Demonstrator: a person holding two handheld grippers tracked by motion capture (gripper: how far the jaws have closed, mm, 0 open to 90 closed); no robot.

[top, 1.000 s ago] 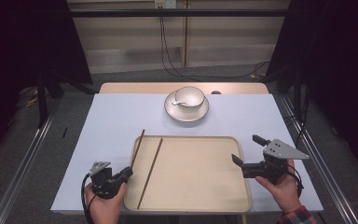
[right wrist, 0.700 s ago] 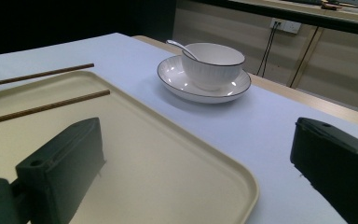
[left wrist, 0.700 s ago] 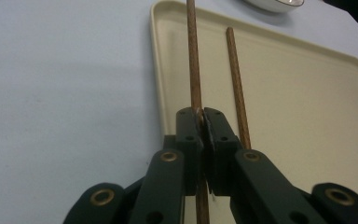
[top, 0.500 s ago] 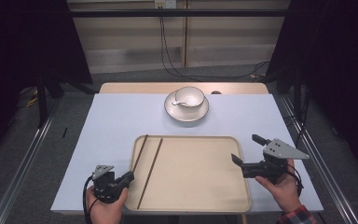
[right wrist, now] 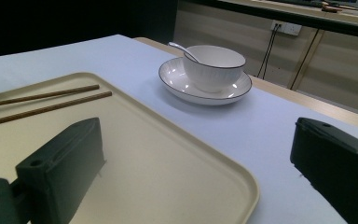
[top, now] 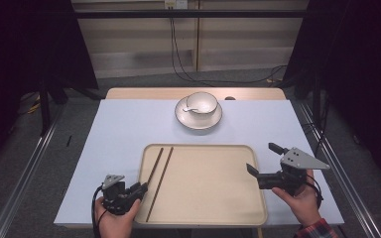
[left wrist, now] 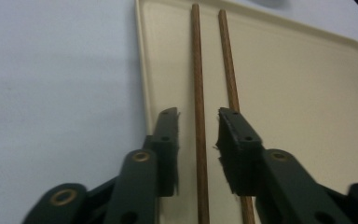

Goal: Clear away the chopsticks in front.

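Currently, the left gripper (top: 140, 189) sits at the near left corner of the tray (top: 213, 218), and its jaws have just been opening. In the left gripper view they stand slightly apart, with one chopstick (left wrist: 198, 93) running between them and the pads not pressing on it. The second chopstick (left wrist: 228, 79) passes just outside and under the right-hand jaw. Both sticks lie flat on the tray floor, nearly parallel, extending straight away from the jaw tips along the tray's left wall.

The right gripper (top: 260, 163) hovers over the tray's right edge with its jaws spread wide and nothing between them. Ahead of it, beyond the tray's far rim, stands the bowl (right wrist: 213, 65) on its saucer (right wrist: 205, 91), a spoon (right wrist: 182, 50) leaning inside.

Handling assessment: the chopsticks appear to be thin, rigid wooden rods, light and round in section. They will probably roll or pivot if a pad strikes one off centre, and a smooth tray floor gives little friction to stop them. A grip near one end would likely let the far end droop or swing. Recommended hold: close across the shaft somewhat ahead of the present jaw position, toward mid-length, with both sticks gathered between the pads if they are to travel as a pair.
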